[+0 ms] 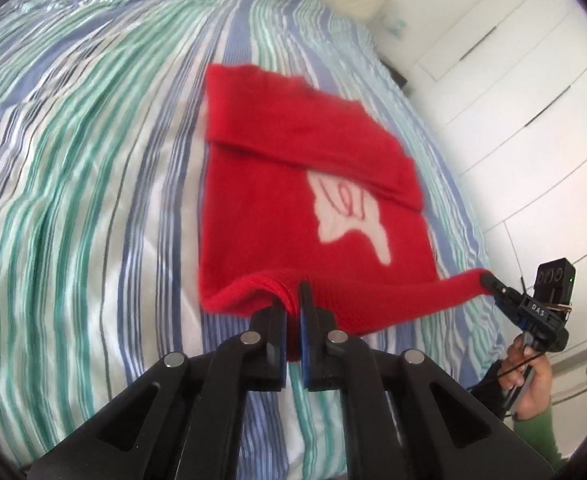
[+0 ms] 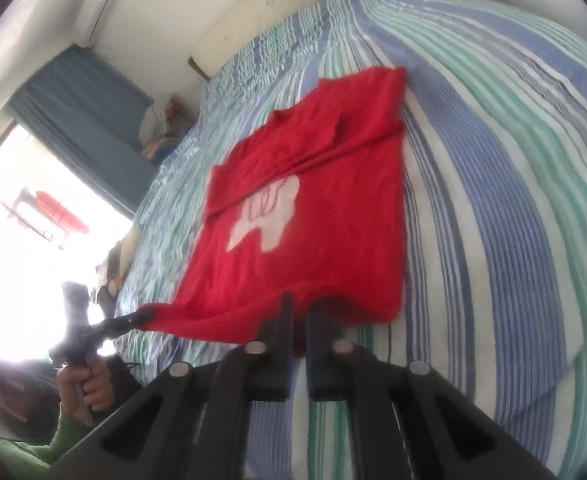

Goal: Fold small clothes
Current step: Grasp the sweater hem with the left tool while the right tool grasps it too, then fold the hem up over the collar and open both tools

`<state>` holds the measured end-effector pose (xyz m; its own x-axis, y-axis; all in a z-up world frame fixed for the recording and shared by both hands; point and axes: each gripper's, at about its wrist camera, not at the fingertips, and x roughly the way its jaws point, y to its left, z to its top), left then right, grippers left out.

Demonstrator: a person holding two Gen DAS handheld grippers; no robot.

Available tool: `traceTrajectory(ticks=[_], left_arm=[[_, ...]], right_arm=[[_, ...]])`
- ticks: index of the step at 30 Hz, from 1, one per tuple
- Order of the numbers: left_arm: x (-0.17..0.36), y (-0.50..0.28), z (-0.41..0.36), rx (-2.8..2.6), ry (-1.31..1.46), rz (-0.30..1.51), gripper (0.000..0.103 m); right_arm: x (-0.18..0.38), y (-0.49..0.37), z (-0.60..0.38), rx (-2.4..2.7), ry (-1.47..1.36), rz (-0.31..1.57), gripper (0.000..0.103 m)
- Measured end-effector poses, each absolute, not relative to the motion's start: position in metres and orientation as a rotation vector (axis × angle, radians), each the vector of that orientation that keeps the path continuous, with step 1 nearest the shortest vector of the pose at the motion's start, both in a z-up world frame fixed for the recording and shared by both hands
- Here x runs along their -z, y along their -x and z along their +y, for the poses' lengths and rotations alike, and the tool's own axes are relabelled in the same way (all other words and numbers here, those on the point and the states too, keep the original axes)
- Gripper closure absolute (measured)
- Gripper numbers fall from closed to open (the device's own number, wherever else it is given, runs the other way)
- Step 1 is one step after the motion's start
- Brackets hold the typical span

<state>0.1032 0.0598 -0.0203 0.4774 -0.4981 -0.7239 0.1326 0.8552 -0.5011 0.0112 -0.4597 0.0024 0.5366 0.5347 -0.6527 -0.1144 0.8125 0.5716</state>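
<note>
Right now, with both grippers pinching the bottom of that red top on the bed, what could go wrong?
1. The left gripper and right gripper each hold only a narrow bite of the red sweater's hem; a tug could slip it free.
2. The sleeve already folded across the chest may slide open when the hem lifts.
3. The soft striped duvet could bunch underneath, skewing the fold.

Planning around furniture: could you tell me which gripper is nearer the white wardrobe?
Right. The right gripper grips the hem on the wardrobe's side; the left gripper, farther away.

Red top (image 1: pixel 277 216) with pale print, sleeves folded in, flat on striped bedcover (image 1: pixel 93 184)
</note>
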Motion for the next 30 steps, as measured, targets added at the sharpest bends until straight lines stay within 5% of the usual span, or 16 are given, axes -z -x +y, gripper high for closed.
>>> traceTrajectory(ticks=[6,13,15,17,19,20,25,30], left_arm=[[-0.003,-0.245,0.058,0.354,0.417,0.92,0.099],[0.033,-0.373,0.035,0.243,0.35,0.992,0.097],[0.05,-0.393,0.037,0.187,0.353,1.033,0.086],[0.055,-0.405,0.047,0.118,0.362,1.05,0.051],[0.046,-0.405,0.061,0.089,0.389,0.994,0.032],[0.039,-0.402,0.069,0.082,0.404,0.963,0.025],[0.013,-0.364,0.074,0.184,0.396,0.864,0.023],[0.052,-0.358,0.006,0.38,0.181,1.01,0.016]], right_arm=[[-0.031,-0.143,-0.465,-0.341,-0.465,0.775,0.099],[0.004,-0.29,-0.467,-0.233,-0.455,0.803,0.098],[0.022,-0.315,-0.469,-0.223,-0.491,0.823,0.098],[0.04,-0.331,-0.474,-0.226,-0.545,0.845,0.091],[0.047,-0.336,-0.479,-0.182,-0.564,0.841,0.066],[0.044,-0.335,-0.484,-0.177,-0.571,0.821,0.064],[0.011,-0.32,-0.481,-0.228,-0.437,0.771,0.063],[0.01,-0.297,-0.445,-0.448,-0.319,0.858,0.057]])
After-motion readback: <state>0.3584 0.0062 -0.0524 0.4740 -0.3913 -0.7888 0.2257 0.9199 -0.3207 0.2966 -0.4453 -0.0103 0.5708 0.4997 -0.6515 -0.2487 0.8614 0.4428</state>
